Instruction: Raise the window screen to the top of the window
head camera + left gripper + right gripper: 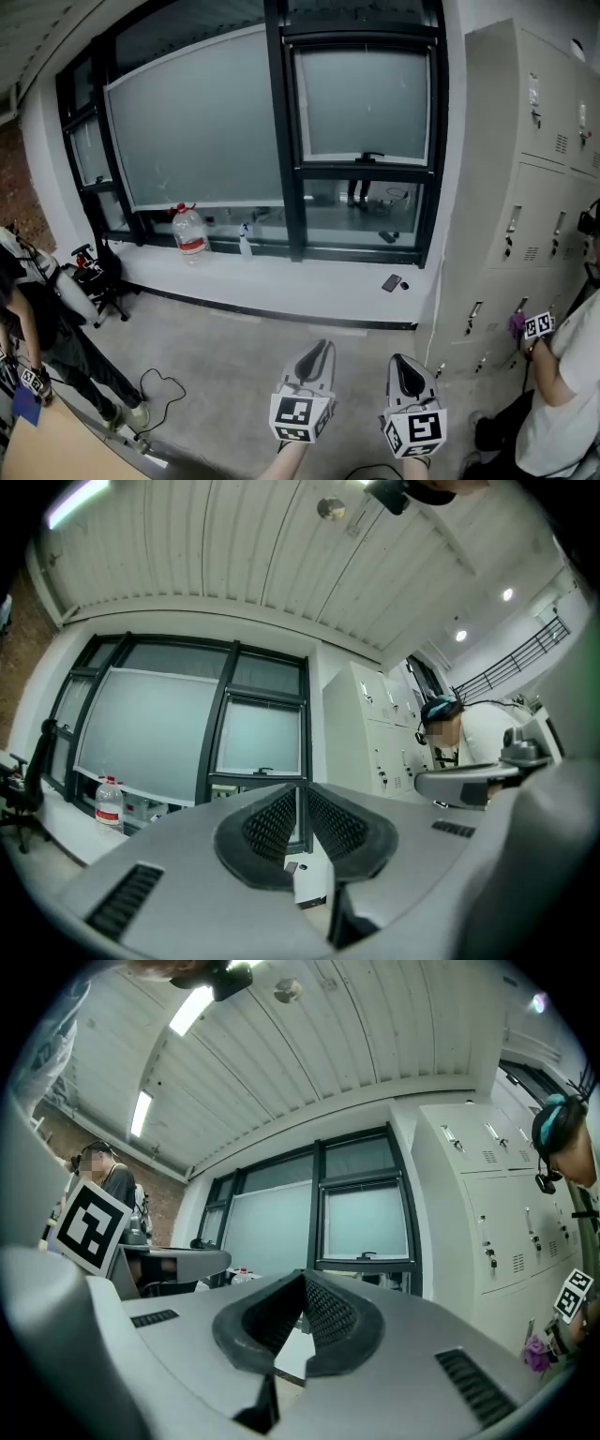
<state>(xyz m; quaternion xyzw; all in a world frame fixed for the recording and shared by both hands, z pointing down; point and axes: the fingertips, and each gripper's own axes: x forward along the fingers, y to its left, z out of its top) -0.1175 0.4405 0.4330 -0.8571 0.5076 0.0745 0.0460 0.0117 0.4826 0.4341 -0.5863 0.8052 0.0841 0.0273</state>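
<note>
Left gripper (322, 349), right gripper (401, 364): window screen (366, 103) seemingly well ahead.

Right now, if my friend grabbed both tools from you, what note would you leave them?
Left tool: jaws together, empty, over the floor, short of the ledge.
Right tool: the same, empty.
Window screen: hangs down over the right window; its handle is on the bottom bar.
Done: nothing yet, screen untouched.
Left: walk up, catch the handle, push the screen to the top.
</note>
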